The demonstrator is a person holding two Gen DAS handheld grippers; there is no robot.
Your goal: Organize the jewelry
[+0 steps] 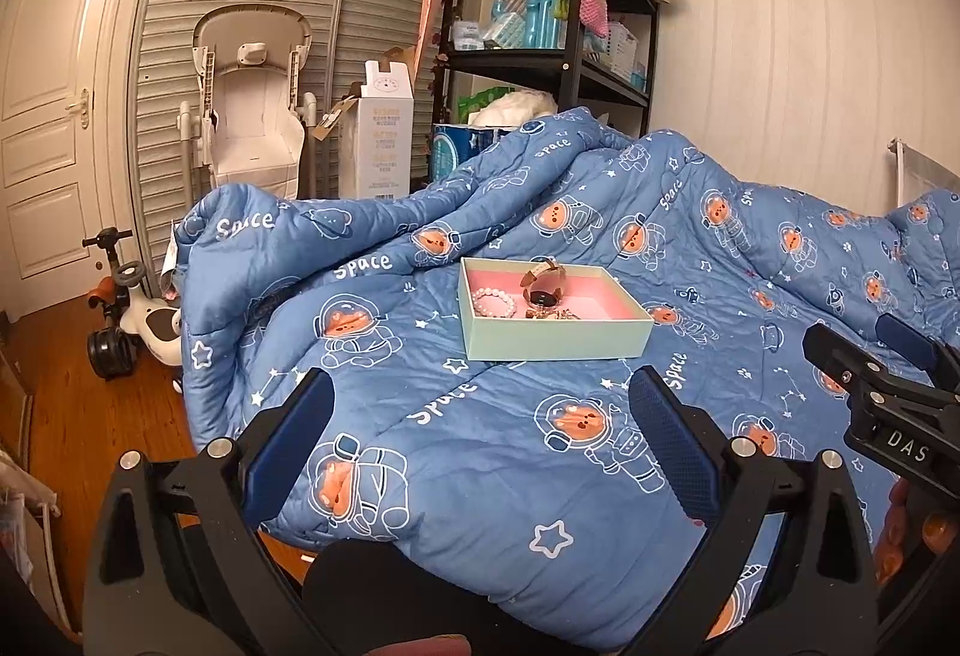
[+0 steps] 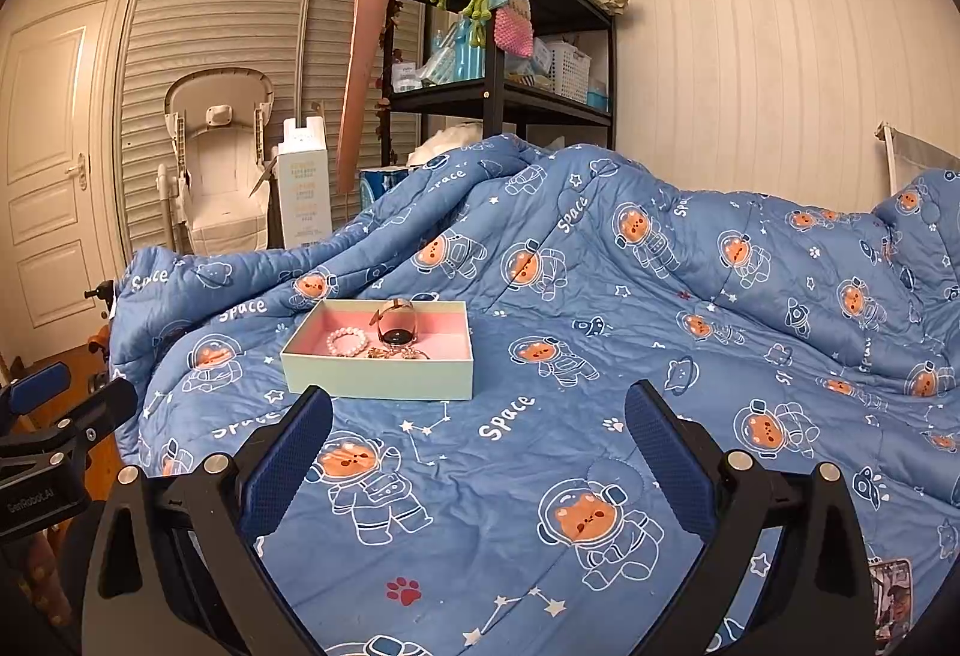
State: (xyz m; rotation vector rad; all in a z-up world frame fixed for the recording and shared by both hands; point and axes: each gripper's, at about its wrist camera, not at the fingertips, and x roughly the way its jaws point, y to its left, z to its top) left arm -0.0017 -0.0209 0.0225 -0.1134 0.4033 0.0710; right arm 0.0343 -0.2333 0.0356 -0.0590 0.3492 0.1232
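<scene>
So you've got both grippers hovering over the blue space-bear quilt (image 2: 540, 476), and neither one is holding anything. Your left gripper (image 1: 480, 398) has its jaws spread wide with just quilt showing between the blue pads. Same story for your right gripper (image 2: 478, 416): wide apart, nothing between the fingers.

The pale green box (image 1: 558, 338) with the pink lining sits flat on the quilt, ahead of both grippers and not touching either. From your left wrist view it's straight ahead, slightly right of centre; from the right wrist view it's ahead and to the left.

Inside the box you can see a pink bead bracelet (image 1: 495, 303) toward the left side, and a watch (image 1: 543, 284) standing up just right of it, with its band arching over a dark round face. Along the near wall there's a small gold tangle (image 2: 399, 353), probably a chain or earrings, but it's too small to tell.

Behind the bed stand a black shelf rack (image 2: 498, 86) and a white high chair (image 1: 252, 116).
</scene>
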